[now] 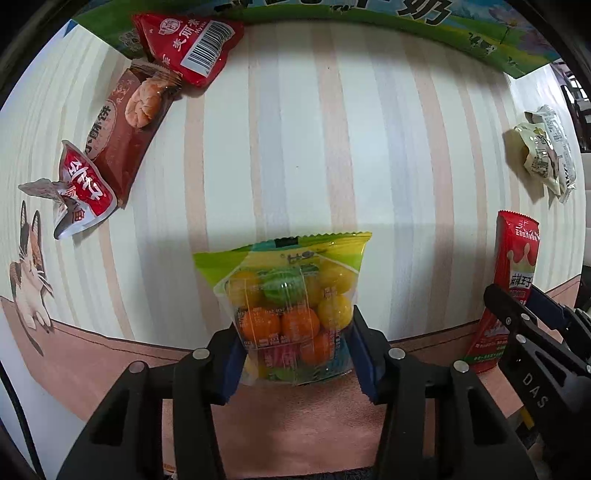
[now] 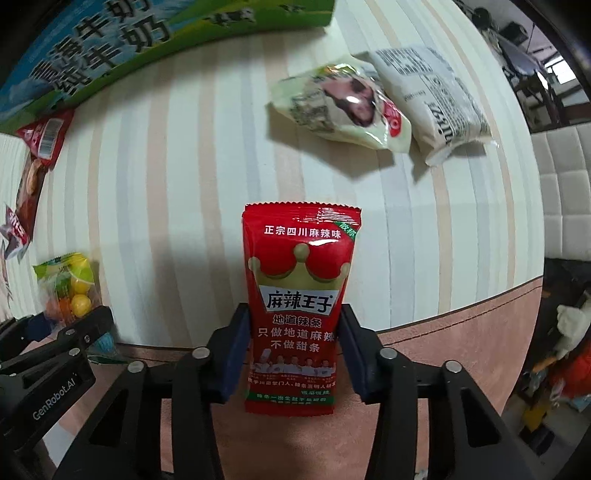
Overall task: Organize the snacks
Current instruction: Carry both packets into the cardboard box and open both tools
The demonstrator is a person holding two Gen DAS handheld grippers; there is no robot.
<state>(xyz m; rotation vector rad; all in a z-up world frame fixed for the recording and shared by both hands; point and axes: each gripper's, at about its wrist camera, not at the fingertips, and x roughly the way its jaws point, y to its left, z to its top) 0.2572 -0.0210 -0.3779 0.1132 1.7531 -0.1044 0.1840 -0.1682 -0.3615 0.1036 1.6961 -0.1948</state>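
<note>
My left gripper [image 1: 295, 354] is shut on a clear and green bag of coloured gum balls [image 1: 291, 295], held above the striped tablecloth near its front edge. My right gripper [image 2: 293, 354] is shut on a red spicy-strip packet [image 2: 299, 295], also held above the cloth. The red packet also shows in the left wrist view [image 1: 513, 280], and the gum bag shows in the right wrist view [image 2: 68, 284]. The two grippers are side by side, left of right.
A green milk carton box [image 1: 369, 18] lies along the back. Red and brown snack packets [image 1: 125, 136] lie at the left. Two pale packets [image 2: 373, 103] lie at the right. The table edge curves at the right, with furniture beyond.
</note>
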